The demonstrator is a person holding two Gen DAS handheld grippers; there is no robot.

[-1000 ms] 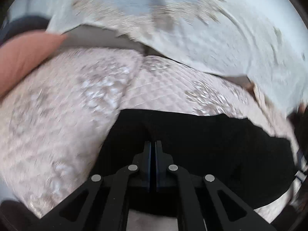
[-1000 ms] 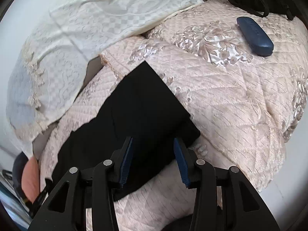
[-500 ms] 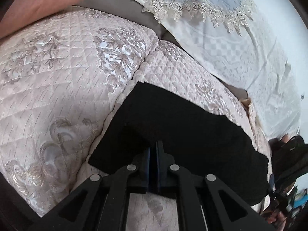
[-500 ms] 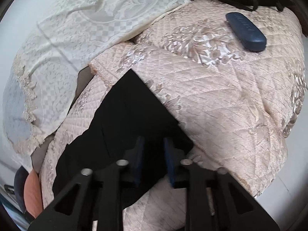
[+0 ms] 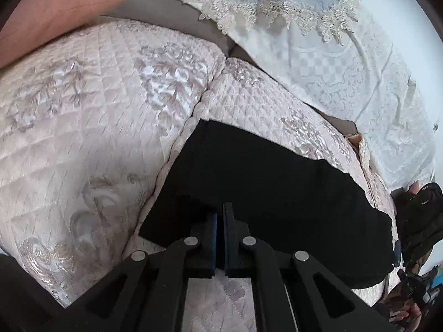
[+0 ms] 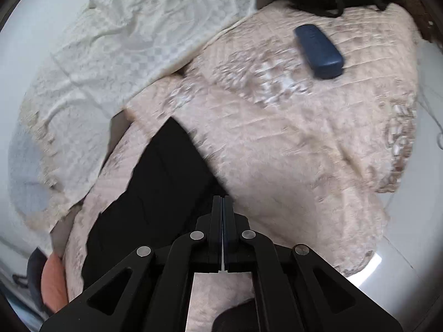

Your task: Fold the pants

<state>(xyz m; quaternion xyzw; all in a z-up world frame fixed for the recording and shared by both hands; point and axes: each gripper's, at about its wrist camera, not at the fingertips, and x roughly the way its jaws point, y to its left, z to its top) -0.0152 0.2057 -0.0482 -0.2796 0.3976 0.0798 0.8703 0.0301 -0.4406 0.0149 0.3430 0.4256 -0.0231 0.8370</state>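
Both tools are matte black plastic. The left gripper (image 5: 221,210) has two angled linkage arms per side with triangular cut-outs, four round silver pins (image 5: 191,240) at the joints, and dark blue pads lining its fingers (image 5: 212,229). The right gripper (image 6: 222,202) is built the same, with matching silver pins (image 6: 198,235).

Left gripper (image 5: 221,210) clamped on black pants (image 5: 277,182)
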